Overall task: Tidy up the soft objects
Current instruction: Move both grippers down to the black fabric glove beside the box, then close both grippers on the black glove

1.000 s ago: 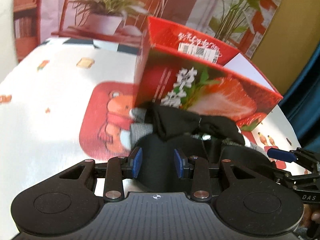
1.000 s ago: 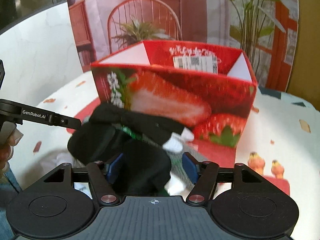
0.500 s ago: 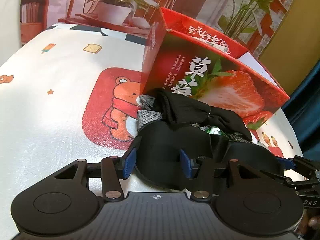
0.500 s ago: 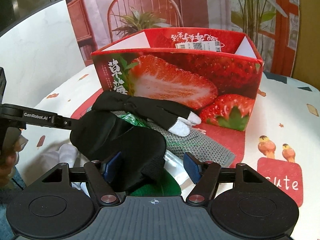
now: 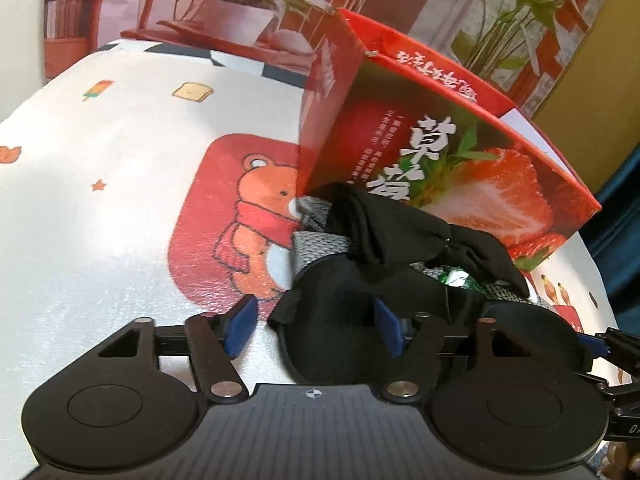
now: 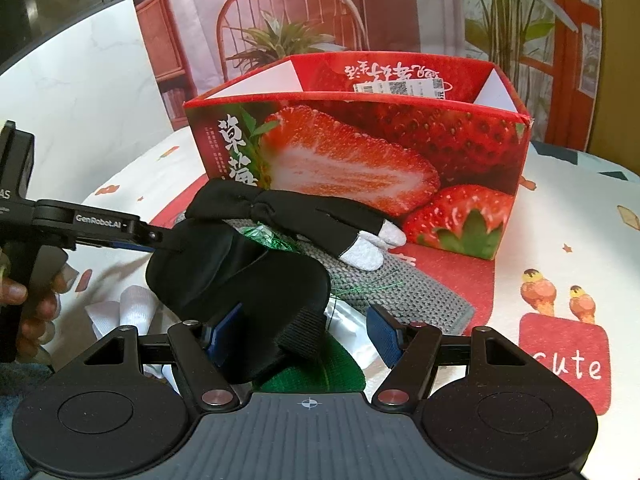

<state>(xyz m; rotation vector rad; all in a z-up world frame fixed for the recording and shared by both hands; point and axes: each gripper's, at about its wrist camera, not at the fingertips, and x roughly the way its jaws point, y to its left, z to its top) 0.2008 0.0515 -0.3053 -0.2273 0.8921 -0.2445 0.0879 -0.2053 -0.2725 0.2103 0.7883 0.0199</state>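
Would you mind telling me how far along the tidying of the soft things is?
Done: nothing shows inside the red strawberry-print cardboard box. In hand: the left gripper is opening around the black fabric eye mask; the right gripper stands open over it. Left: mask, black glove with white fingertips and grey knitted cloth lie piled before the box.

- A white cloth [image 5: 120,168] printed with a scarfed bear [image 5: 256,232], toast and stars covers the surface.
- Behind it, a potted plant [image 5: 240,8] sits on a red wooden chair [image 6: 288,20].
- Two printed birds [image 6: 560,296] perch above a red "cute" patch [image 6: 568,364].
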